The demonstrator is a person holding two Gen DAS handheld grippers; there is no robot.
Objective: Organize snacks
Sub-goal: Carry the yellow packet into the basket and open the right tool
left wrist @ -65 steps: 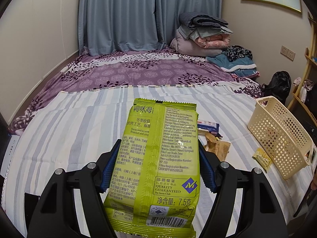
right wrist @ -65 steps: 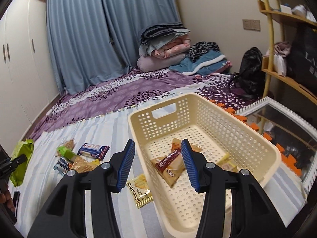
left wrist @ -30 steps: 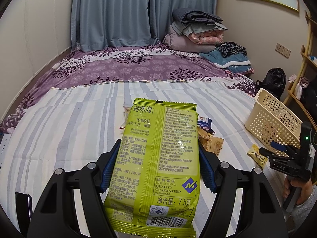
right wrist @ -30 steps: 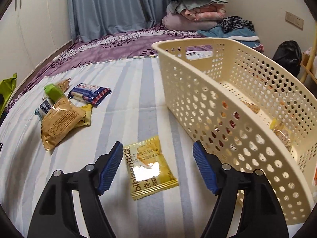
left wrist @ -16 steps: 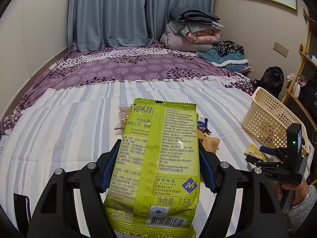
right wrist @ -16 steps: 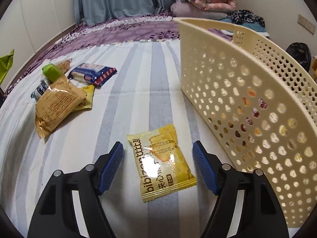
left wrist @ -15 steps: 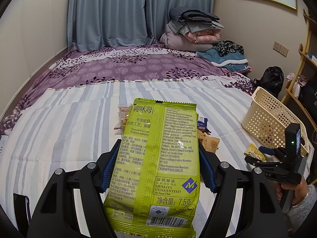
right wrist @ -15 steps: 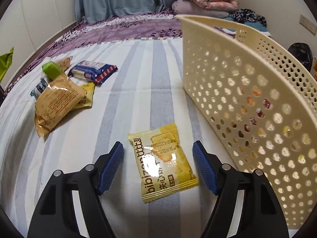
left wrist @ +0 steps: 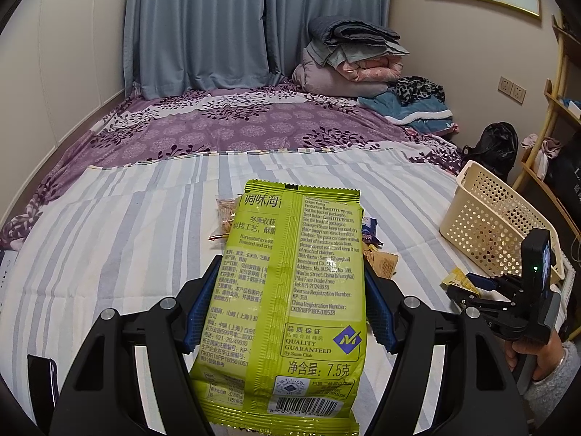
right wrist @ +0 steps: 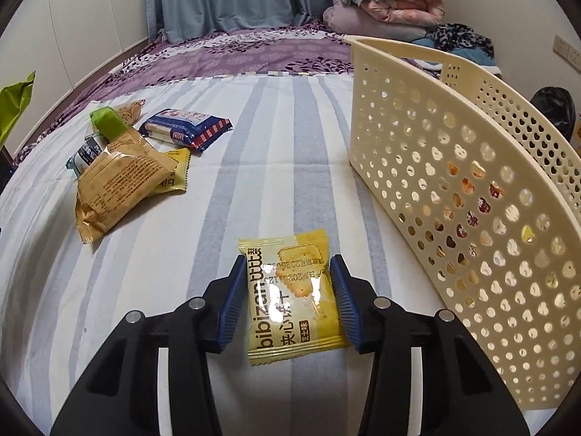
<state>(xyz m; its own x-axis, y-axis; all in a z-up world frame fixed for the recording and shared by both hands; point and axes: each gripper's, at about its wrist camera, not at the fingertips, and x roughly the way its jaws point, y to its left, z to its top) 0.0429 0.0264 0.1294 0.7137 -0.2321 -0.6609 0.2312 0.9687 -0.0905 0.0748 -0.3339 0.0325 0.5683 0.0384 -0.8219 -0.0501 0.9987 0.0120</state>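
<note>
- Two grippers work over a striped bedsheet (right wrist: pixel 145 290); between the loose snack pile on the left and the cream perforated basket (right wrist: pixel 472 167) on the right runs a wide bare strip of sheet
- The basket's near long wall stands just right of the right gripper (right wrist: pixel 287 301), close beside its right finger, with only a narrow band of sheet between
- Through the wall's holes, wrapped snacks show inside the basket; which ones I cannot tell
- The pile lies well left of the right gripper: a tan crinkled packet (right wrist: pixel 116 185) on top of a yellow biscuit sachet (right wrist: pixel 176 174), a blue and red striped pack (right wrist: pixel 185 130) behind them, a small green block (right wrist: pixel 107 121) and a clear bag of crackers (right wrist: pixel 129 109) farther back
- The right gripper's jaws stand partly apart, straddling the yellow bibizan biscuit packet (right wrist: pixel 290 294), which lies flat on the sheet; the blue pads (right wrist: pixel 232 309) sit at its two long edges, and whether they press it I cannot tell
- The left gripper (left wrist: pixel 287 309) clamps a green seaweed snack packet (left wrist: pixel 290 298) between its blue pads, upright above the bed, printed back toward the camera
- In the left wrist view the basket sits at the bed's far right edge, with the right gripper low on the sheet in front of it
</note>
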